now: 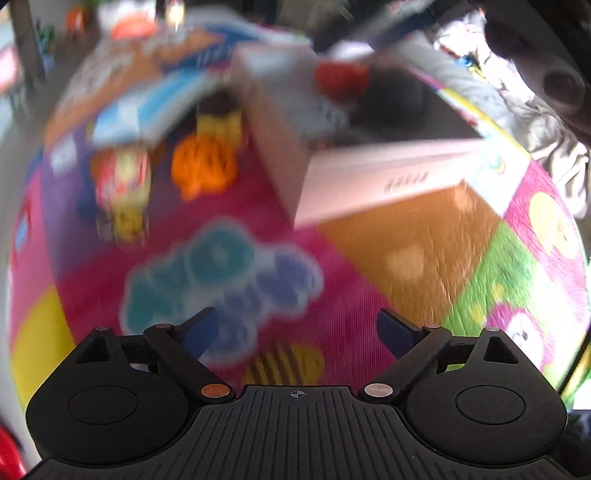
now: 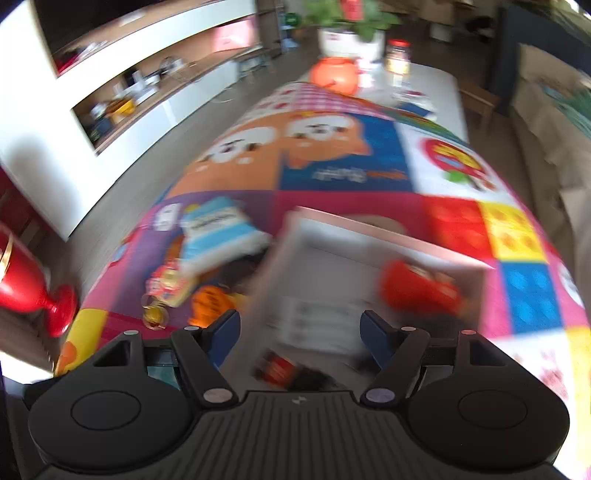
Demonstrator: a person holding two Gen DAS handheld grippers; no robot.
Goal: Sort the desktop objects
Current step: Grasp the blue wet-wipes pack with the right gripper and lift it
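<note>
A pink open box (image 1: 373, 181) (image 2: 369, 236) lies on a colourful patchwork tablecloth (image 1: 229, 258) (image 2: 343, 162). Inside it are a red object (image 1: 341, 77) (image 2: 417, 288) and dark items. Left of the box lie an orange toy (image 1: 203, 166) (image 2: 208, 301), a blue-and-white packet (image 1: 147, 110) (image 2: 218, 232), a red-and-yellow packet (image 1: 123, 184) (image 2: 168, 282) and a yellow-and-brown item (image 1: 218, 118). My left gripper (image 1: 297, 332) stands wide open above the cloth, empty. My right gripper (image 2: 299, 328) is open over the box's near part, nothing between its fingers. Both views are blurred.
At the table's far end stand an orange pumpkin-shaped pot (image 2: 334, 75), a potted plant (image 2: 349, 31) and a jar (image 2: 398, 57). A red vase (image 2: 33, 284) stands on the floor at the left. White shelving (image 2: 140, 96) runs along the left wall.
</note>
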